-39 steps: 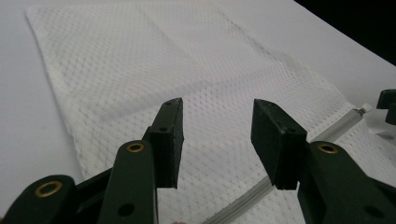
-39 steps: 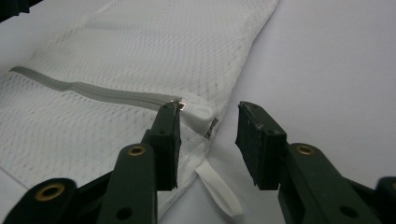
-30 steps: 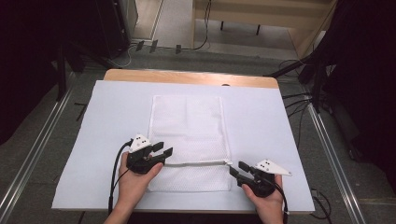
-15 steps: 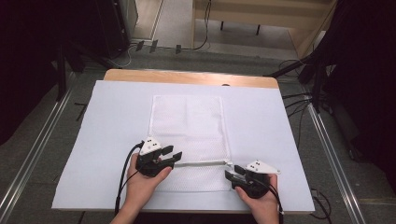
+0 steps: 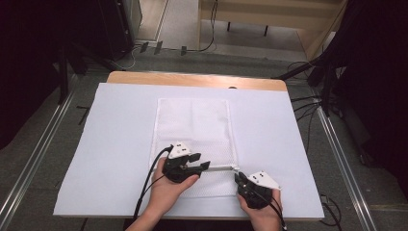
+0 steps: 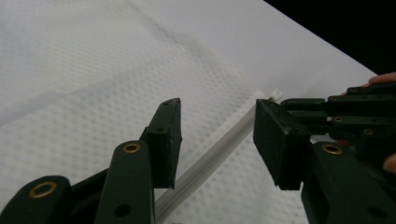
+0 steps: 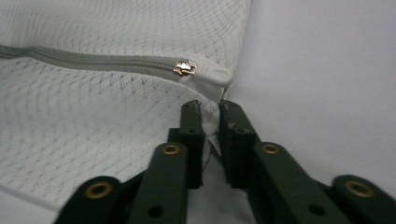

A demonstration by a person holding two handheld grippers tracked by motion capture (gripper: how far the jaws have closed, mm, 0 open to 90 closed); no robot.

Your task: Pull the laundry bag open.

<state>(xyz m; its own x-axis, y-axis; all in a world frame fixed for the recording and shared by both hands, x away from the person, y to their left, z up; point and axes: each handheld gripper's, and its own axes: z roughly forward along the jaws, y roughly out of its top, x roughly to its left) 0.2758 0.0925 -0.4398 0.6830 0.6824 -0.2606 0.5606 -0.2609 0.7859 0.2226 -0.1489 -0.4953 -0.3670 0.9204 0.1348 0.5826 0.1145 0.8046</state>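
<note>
mesh laundry bag [image 5: 195, 130] flat mid-sheet on white sheet [image 5: 110, 144], near end hidden under hands | left gripper [image 5: 204, 166] spread astride grey zipper [image 7: 93, 59] | right gripper [image 7: 210, 112] pinching bag corner beside gold slider [image 7: 185, 68]

High view: you look forward and down from above your side of the table [image 5: 120, 125], far enough to take in the whole white sheet and the floor beyond.
Left gripper view: you look along the left gripper [image 6: 217, 140], close over the mesh laundry bag [image 6: 70, 93], toward its zipper [image 6: 210, 158].
Right gripper view: you sit close and low behind the right gripper [image 7: 210, 119], facing the zipper's end.
Shared: all three show the bag's zipper edge.
</note>
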